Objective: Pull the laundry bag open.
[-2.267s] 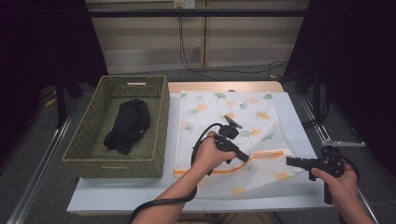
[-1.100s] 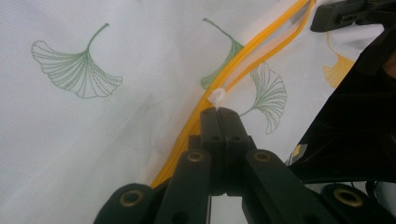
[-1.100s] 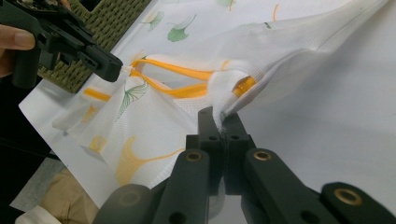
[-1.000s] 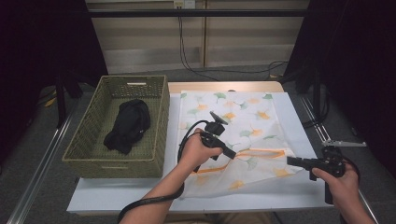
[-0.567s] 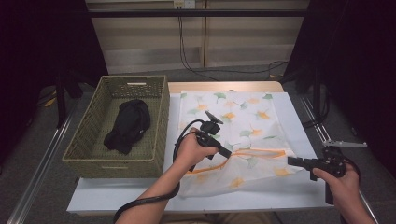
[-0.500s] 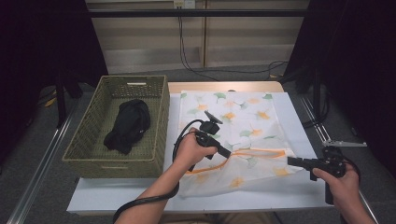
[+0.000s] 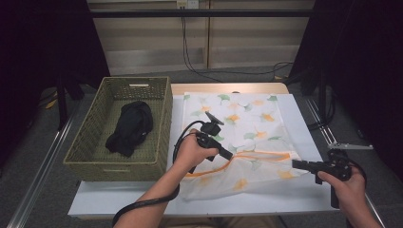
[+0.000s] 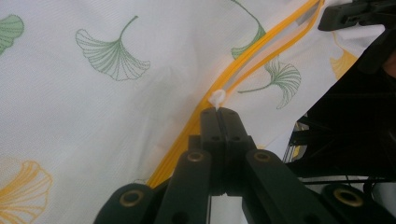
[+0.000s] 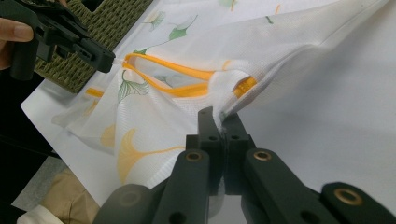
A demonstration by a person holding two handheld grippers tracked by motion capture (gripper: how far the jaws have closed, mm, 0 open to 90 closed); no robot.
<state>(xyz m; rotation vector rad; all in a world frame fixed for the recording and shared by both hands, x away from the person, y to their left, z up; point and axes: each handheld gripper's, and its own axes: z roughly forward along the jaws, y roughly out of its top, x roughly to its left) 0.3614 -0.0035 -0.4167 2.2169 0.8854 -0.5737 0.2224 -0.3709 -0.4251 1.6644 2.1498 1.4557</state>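
Note:
A white mesh bag printed with green and yellow ginkgo leaves lies flat on the table. Its orange zipper runs across the near part. My left gripper is shut on the small white zipper pull, with the jaws pressed together under it. At the right end of the zipper, my right gripper is shut on the bag's edge and lifts it a little off the table. Between the two grippers the zipper's orange sides stand parted.
A woven green basket stands at the table's left, and a black garment lies in it. The basket's right wall is close to my left hand. Bare white tabletop runs along the bag's right side and the near edge.
My left gripper has slid left along the zipper toward the basket with the pull in it, so the parted stretch is longer. The right gripper has stayed put on the bag's edge.

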